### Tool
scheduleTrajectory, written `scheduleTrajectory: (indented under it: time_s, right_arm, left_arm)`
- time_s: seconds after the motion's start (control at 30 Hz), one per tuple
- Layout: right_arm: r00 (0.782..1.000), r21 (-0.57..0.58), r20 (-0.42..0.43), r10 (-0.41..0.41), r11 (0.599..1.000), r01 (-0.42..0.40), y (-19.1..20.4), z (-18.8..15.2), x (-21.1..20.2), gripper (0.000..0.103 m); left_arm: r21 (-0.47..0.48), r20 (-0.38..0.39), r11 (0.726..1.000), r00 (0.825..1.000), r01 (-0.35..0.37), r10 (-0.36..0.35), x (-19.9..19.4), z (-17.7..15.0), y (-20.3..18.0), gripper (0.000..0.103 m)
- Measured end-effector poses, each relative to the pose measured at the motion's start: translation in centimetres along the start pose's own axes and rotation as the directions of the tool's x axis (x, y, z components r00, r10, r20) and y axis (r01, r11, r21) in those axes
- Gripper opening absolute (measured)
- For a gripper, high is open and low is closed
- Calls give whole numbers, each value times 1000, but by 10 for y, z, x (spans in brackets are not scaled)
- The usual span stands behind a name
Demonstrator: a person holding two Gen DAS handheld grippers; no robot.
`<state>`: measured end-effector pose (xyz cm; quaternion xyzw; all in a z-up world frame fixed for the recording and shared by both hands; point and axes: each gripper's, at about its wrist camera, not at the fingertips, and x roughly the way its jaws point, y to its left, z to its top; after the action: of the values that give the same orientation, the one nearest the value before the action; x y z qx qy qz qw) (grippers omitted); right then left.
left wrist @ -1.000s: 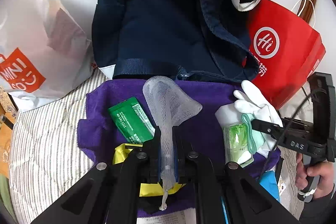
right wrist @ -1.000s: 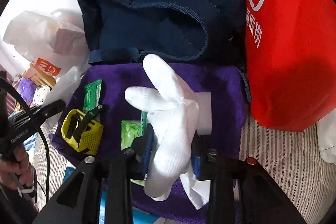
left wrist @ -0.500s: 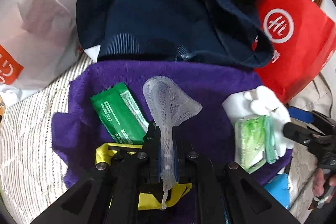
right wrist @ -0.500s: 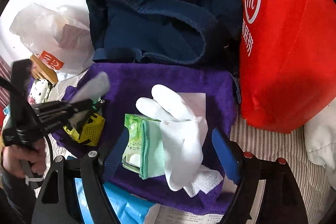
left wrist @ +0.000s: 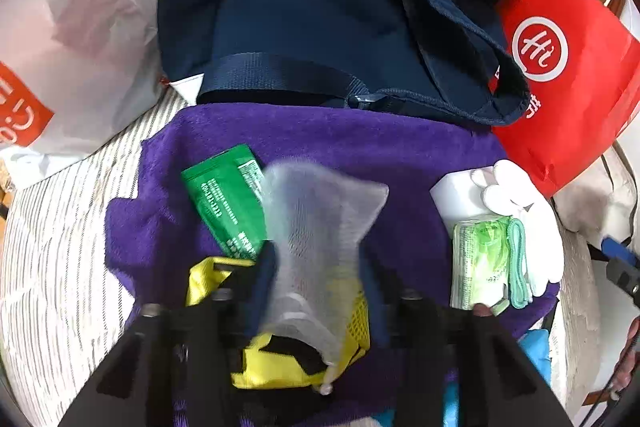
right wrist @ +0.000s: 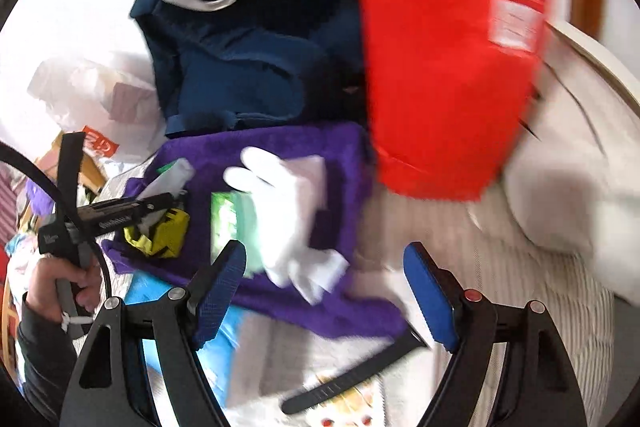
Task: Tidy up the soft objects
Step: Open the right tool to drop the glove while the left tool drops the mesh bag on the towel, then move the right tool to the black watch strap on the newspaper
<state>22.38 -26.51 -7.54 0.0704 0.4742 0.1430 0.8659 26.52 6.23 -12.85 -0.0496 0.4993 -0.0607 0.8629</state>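
Left gripper [left wrist: 318, 271] opening, white mesh pouch [left wrist: 316, 227] loose between pads over purple towel [left wrist: 360, 147]. Right gripper [right wrist: 326, 291] spread wide, empty; white glove [right wrist: 280, 199] lying on towel.

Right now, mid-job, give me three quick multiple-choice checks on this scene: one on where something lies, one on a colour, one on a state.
1. Where does the white glove lie?
A. on the purple towel
B. inside the navy bag
C. on the red bag

2. What colour is the flat packet beside the mesh pouch?
A. blue
B. green
C. orange

3. How do the right gripper's jaws stand?
A. shut on the glove
B. shut on nothing
C. open, with nothing between them

Answers:
1 A: the glove rests on the towel's right part, beside a pale green pack.
2 B: the packet is green with white print.
3 C: the blue pads stand wide apart, clear of the glove.
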Motion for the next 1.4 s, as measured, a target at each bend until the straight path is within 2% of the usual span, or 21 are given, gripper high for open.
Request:
scheduleTrajectory:
  time_s: [0.1, 0.27, 0.4, 0.47, 0.53, 0.63, 0.7, 0.73, 0.77, 0.97, 1.07, 1.23, 1.4]
  right_arm:
    - [999, 44, -22, -34, 998, 35, -22, -18, -6, 81]
    - [990, 90, -108, -87, 991, 97, -41, -51, 3, 81]
    - [985, 94, -151, -87, 990, 102, -33, -73, 17, 80]
    - [980, 100, -174, -94, 989, 113, -28, -82, 26, 75]
    - [979, 107, -187, -86, 988, 108, -23, -86, 35, 74]
    - [976, 52, -153, -154, 985, 163, -11, -88, 46, 74]
    - [972, 5, -134, -192, 981, 194, -5, -89, 49, 63]
    - [966, -32, -127, -227, 974, 225, -1, -92, 49, 48]
    - [965, -56, -122, -233, 972, 228, 1, -94, 47, 39]
    - [976, -20, -164, -143, 990, 142, -1, -116, 26, 22]
    - [982, 21, -170, -84, 996, 89, 5, -132, 17, 18]
    - [987, -22, -152, -41, 999, 38, 33, -155, 5, 17]
    - [987, -21, -145, 66, 997, -69, 49, -164, 2, 3]
  left_arm:
    - [-1, 14, 1000, 1000, -13, 13, -12, -3, -1, 52]
    - [4, 43, 1000, 999, -26, 26, -34, -9, -7, 53]
    - [17, 61, 999, 997, -46, 45, -58, -22, -13, 53]
    - [16, 69, 998, 996, -63, 62, -71, -30, -13, 53]
    - [2, 85, 998, 995, -62, 61, -87, -40, -10, 54]
    - [-10, 100, 998, 993, -63, 64, -109, -57, -7, 57]
    - [-21, 104, 997, 992, -69, 70, -118, -69, -4, 58]
    - [-24, 102, 997, 992, -73, 75, -122, -75, -3, 58]
    - [-25, 102, 996, 991, -81, 83, -124, -80, -3, 58]
    - [-49, 104, 996, 991, -79, 84, -140, -111, 4, 58]
    - [-53, 98, 996, 993, -66, 71, -143, -126, 3, 58]
    - [-56, 79, 997, 996, -44, 49, -143, -149, 0, 58]
    - [-69, 75, 997, 996, -35, 40, -149, -168, -3, 58]
